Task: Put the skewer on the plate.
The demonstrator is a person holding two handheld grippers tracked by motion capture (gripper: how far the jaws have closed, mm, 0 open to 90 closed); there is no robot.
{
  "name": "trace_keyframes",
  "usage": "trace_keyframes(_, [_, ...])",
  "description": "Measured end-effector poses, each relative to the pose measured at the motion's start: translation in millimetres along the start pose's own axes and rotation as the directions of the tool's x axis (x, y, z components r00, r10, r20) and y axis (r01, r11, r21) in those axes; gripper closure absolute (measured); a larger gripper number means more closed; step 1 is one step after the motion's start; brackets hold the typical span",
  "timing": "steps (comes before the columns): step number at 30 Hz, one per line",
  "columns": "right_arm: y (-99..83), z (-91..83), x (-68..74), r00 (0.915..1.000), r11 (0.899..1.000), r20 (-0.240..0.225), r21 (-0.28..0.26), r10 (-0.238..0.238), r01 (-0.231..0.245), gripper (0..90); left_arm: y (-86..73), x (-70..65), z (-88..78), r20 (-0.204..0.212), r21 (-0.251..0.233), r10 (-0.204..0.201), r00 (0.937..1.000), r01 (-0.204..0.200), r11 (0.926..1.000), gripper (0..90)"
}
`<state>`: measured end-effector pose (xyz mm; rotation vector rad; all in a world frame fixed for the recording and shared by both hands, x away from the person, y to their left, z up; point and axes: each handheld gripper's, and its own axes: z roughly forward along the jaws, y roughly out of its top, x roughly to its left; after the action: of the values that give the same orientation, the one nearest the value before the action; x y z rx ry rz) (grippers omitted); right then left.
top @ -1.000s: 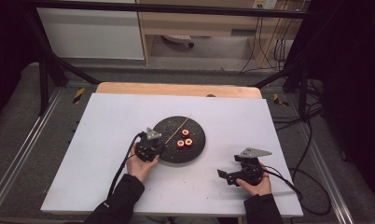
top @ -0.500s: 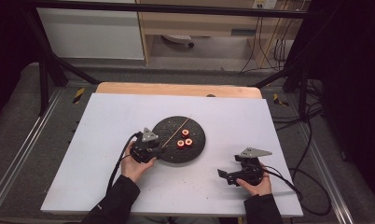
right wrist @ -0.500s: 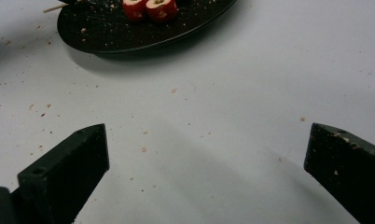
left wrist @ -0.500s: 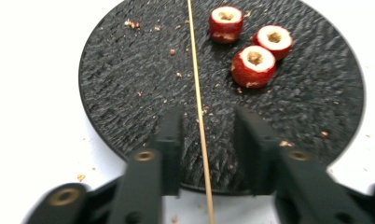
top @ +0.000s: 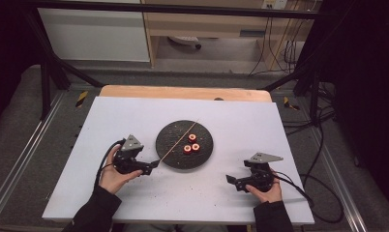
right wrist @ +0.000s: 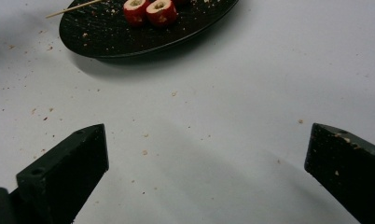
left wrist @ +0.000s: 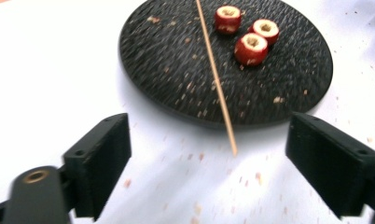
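My left gripper (left wrist: 232, 154) is spread wide, lined up on the skewer (left wrist: 216, 74) tip poking off the black plate (left wrist: 176, 93). Looks like the grab's next: nudge forward, then squeeze. Right gripper (right wrist: 206, 172) sits gaping too, idle.

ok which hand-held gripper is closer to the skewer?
Left. The left hand-held gripper is open right at the near tip of the skewer, which overhangs the plate. The right hand-held gripper sits well off, past the plate's other side.

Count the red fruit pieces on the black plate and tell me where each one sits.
3, all on the right half of the plate, right of the skewer: one farther back, two side by side nearer the person. None appears hidden.
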<state>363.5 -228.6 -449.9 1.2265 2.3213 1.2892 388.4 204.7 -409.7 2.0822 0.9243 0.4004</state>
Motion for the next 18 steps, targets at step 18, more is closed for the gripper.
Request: trace_keyframes(18, [-0.6,-0.2,0.1,1.0000,1.000,0.003,0.006,-0.008,0.008,0.7,-69.3,22.8,-32.1,-0.042,-0.019,-0.051,0.9978,0.050,0.9986,4.5])
